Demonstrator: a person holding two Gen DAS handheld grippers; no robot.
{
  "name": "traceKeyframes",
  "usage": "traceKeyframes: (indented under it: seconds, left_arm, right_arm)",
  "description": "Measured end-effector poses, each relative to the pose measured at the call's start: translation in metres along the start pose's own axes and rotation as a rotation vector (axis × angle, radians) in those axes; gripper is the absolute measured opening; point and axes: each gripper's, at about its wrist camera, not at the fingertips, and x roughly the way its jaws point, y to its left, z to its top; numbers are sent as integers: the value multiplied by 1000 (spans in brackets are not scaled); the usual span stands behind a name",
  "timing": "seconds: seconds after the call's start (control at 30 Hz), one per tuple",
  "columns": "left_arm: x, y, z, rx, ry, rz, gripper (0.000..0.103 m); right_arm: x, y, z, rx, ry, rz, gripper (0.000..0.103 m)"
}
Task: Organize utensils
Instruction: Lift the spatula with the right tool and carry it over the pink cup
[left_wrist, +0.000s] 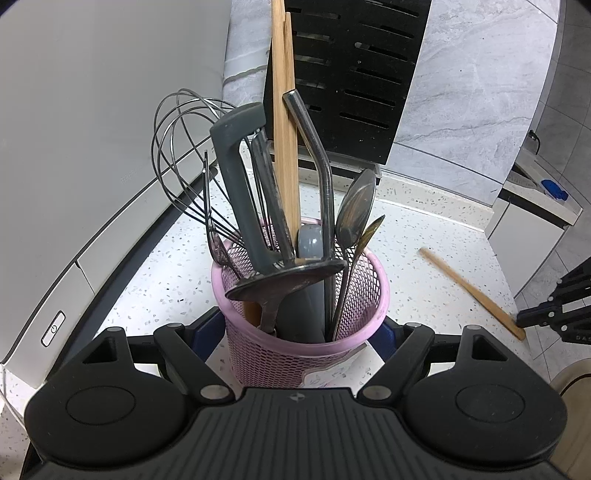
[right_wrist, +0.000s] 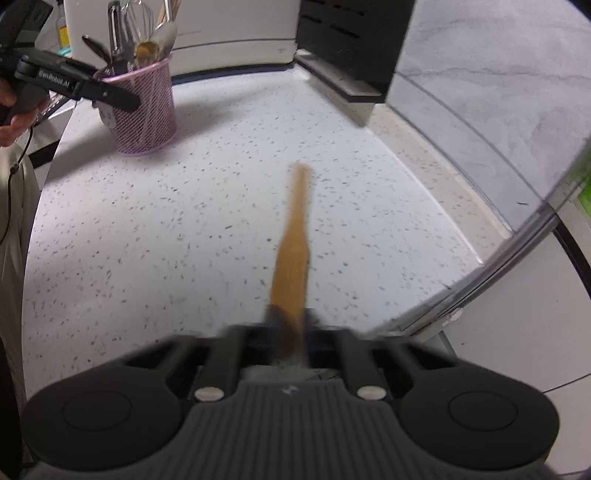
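Observation:
A pink mesh utensil holder (left_wrist: 306, 354) stands on the speckled counter (left_wrist: 424, 236). It is packed with a whisk (left_wrist: 177, 147), a grey-handled tool, wooden sticks, a bent metal straw (left_wrist: 314, 147) and spoons. My left gripper (left_wrist: 299, 326) is shut on the holder, a blue pad against each side; the right wrist view shows that gripper (right_wrist: 110, 92) on the holder (right_wrist: 147, 114) at far left. My right gripper (right_wrist: 288, 332) is shut on the wide end of a wooden spatula (right_wrist: 293, 240), blurred, whose handle points away over the counter. The left wrist view shows that spatula (left_wrist: 469, 288) at the right, its near end at the right gripper (left_wrist: 550, 310).
A white appliance (left_wrist: 92, 147) runs along the left behind the holder. A black slotted knife block (left_wrist: 351, 74) stands at the back against the grey marble wall (left_wrist: 480, 92). A hand (right_wrist: 11, 118) holds the left gripper. The counter's edge curves round on the right (right_wrist: 461, 288).

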Motion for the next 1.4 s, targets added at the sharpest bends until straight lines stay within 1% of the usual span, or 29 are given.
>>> traceKeyframes:
  seconds: [0.1, 0.17, 0.3, 0.33, 0.37, 0.4, 0.43, 0.47, 0.53, 0.63, 0.7, 0.73, 0.87, 0.97, 1.1, 1.2, 1.3, 1.33, 1.4]
  left_arm:
    - [1, -1, 0, 3, 0, 5, 94]
    - [1, -1, 0, 2, 1, 5, 94]
    - [1, -1, 0, 3, 1, 5, 94]
    - [1, -1, 0, 2, 1, 5, 94]
    - [1, -1, 0, 2, 1, 5, 94]
    - [1, -1, 0, 3, 1, 6, 94]
    - [1, -1, 0, 4, 1, 7, 94]
    - [1, -1, 0, 5, 1, 7, 94]
    - [2, -1, 0, 5, 2, 6, 94]
    - [2, -1, 0, 5, 4, 7, 94]
    - [2, -1, 0, 4, 2, 7, 94]
    - [2, -1, 0, 4, 2, 6, 94]
    - [2, -1, 0, 5, 3, 6, 94]
    - [2, -1, 0, 5, 3, 6, 94]
    - [2, -1, 0, 6, 4, 6, 94]
    - [2, -1, 0, 7, 4, 7, 94]
    - [3, -1, -1, 15, 8, 13, 94]
    - [4, -2, -1, 17, 10, 15, 94]
    - [5, -1, -1, 17, 12, 15, 94]
  right_arm:
    - [0, -5, -6, 22, 5, -1, 0]
    - [-1, -8, -8, 45, -6, 15, 0]
    - [-5, -11, -8, 109, -30, 5, 2]
    - [-7, -13, -8, 147, -40, -1, 6]
    - [-8, -14, -8, 191, -47, 4, 18]
    - [-9, -15, -8, 229, -56, 15, 26]
    - [-9, -14, -7, 267, -61, 21, 39]
    - [-7, -11, -6, 287, -63, 15, 41]
    - [-3, -1, -4, 276, -65, 3, 42]
    - [7, 11, 0, 219, -42, -52, 40]
    - [11, 11, 0, 205, -33, -52, 33]
    - [11, 8, -1, 205, -35, -44, 23]
    - [9, 1, -3, 157, -19, -19, 19]
    - [6, -2, -7, 88, -4, -1, 19]
    - [0, -11, -14, 41, 27, 16, 19]
    - [-3, -14, -19, 22, 35, 30, 19]
    - [-4, -15, -21, 33, 27, 34, 19]
    - [-3, -15, -21, 37, 23, 34, 20]
    - [-3, -15, -21, 50, 16, 37, 34]
